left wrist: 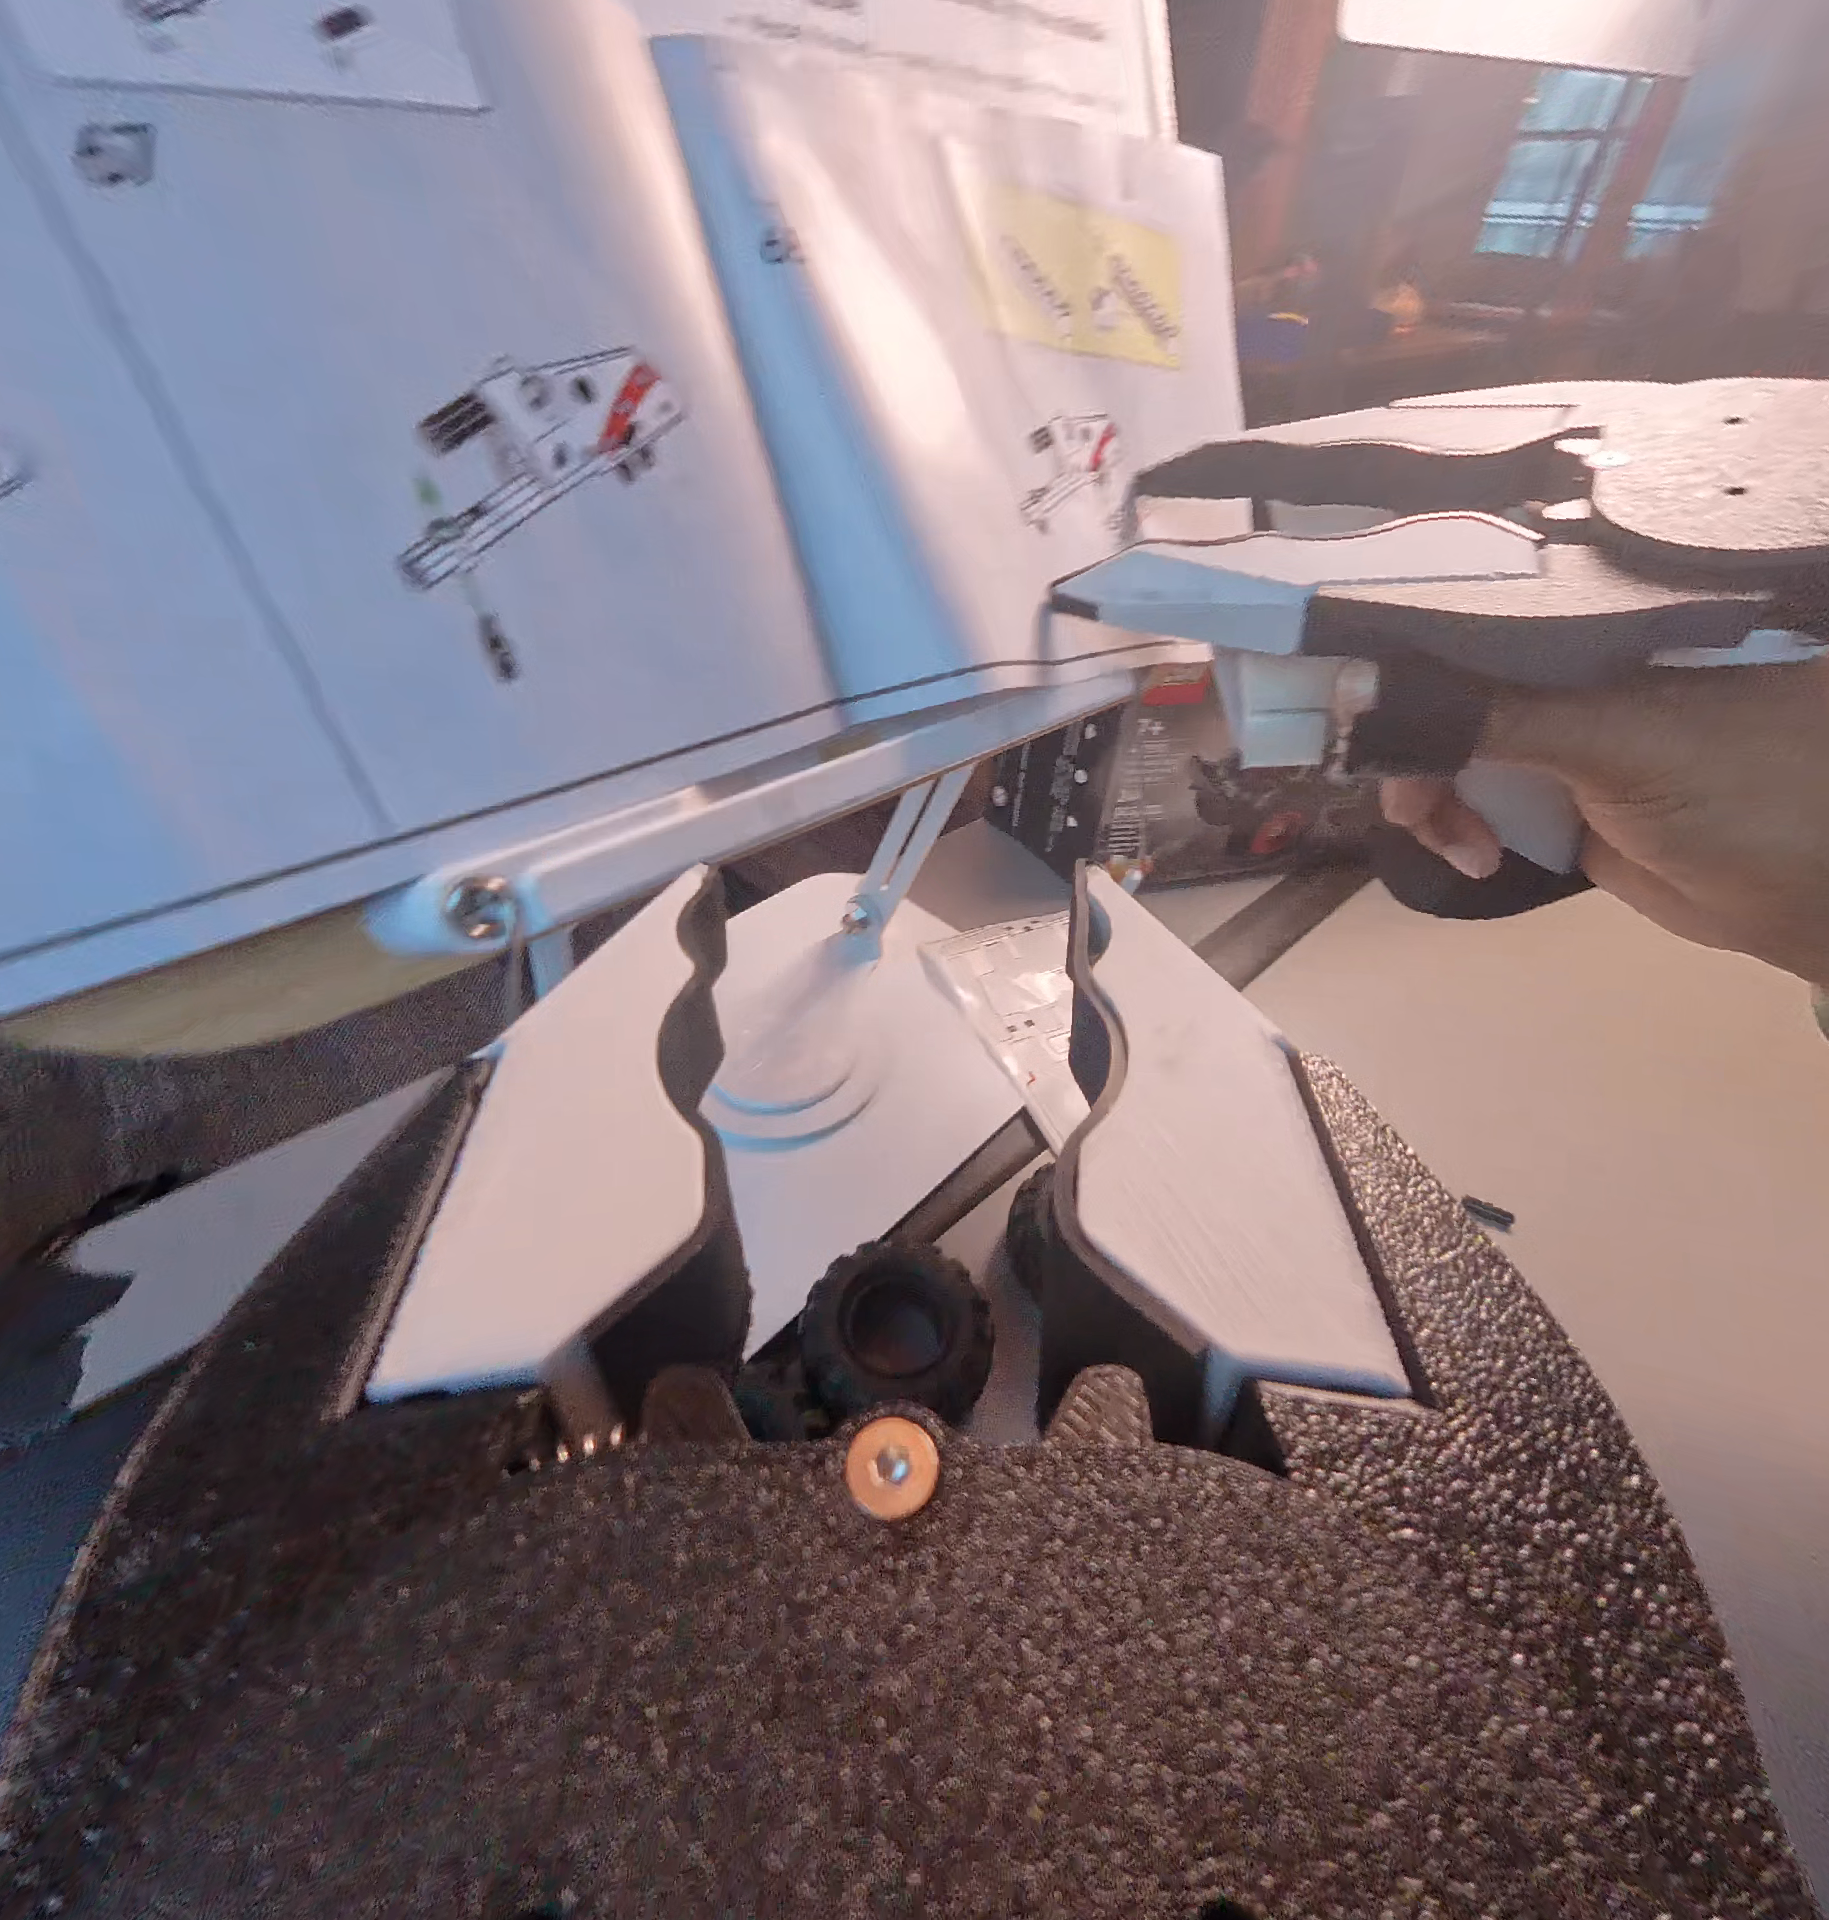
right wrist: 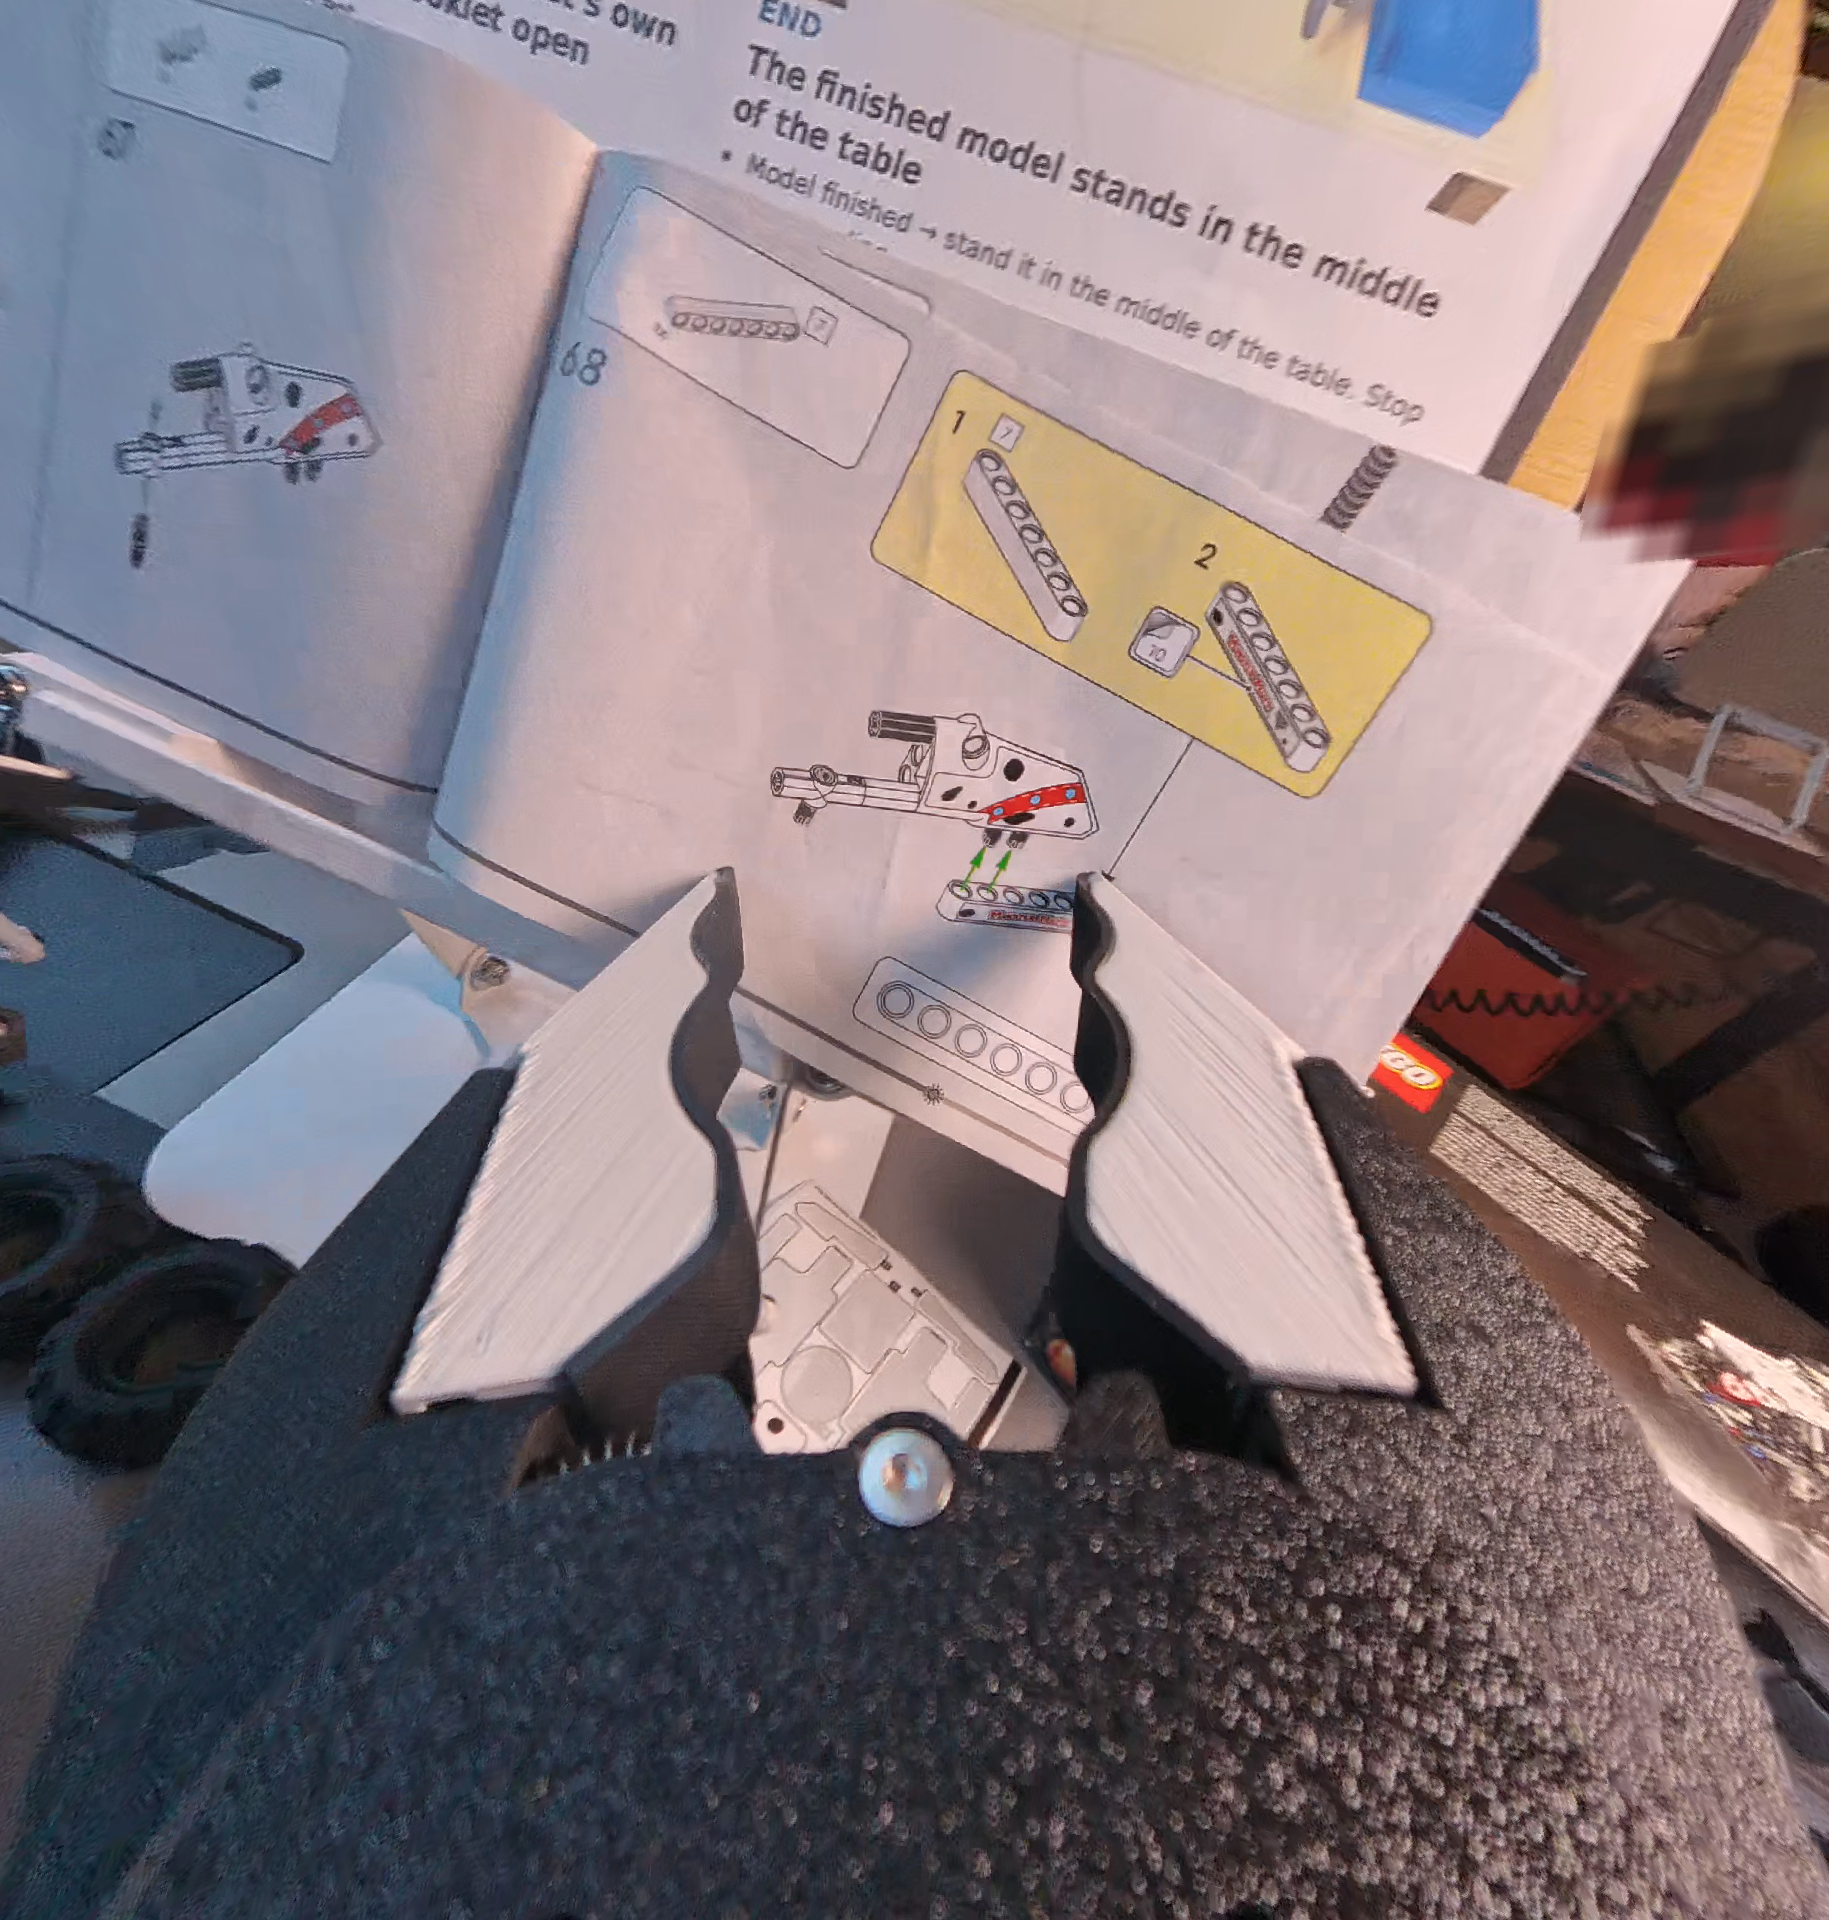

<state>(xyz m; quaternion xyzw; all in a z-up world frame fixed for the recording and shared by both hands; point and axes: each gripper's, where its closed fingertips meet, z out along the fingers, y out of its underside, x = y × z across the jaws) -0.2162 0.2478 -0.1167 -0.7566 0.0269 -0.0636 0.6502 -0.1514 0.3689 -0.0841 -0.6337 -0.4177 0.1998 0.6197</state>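
An open instruction booklet (left wrist: 370, 416) leans on a white metal stand (left wrist: 785, 748). My left gripper (left wrist: 894, 894) is open and empty, low in front of the stand's ledge and above its round base (left wrist: 837, 1049). A black toy tyre (left wrist: 894, 1330) lies under its fingers. My right gripper (left wrist: 1107, 545), held by a hand, is at the booklet's lower right corner. In the right wrist view it (right wrist: 905, 888) is open and empty, with its fingertips just in front of the lower part of the right-hand page (right wrist: 733, 623). Whether it touches the page cannot be told.
A sticker sheet (right wrist: 858, 1320) lies on the stand's base under the booklet; it also shows in the left wrist view (left wrist: 1003, 987). Two more black tyres (right wrist: 110, 1340) lie at the left. A printed sheet (right wrist: 1097, 208) stands behind the booklet. A dark printed box (left wrist: 1201, 790) lies behind the stand.
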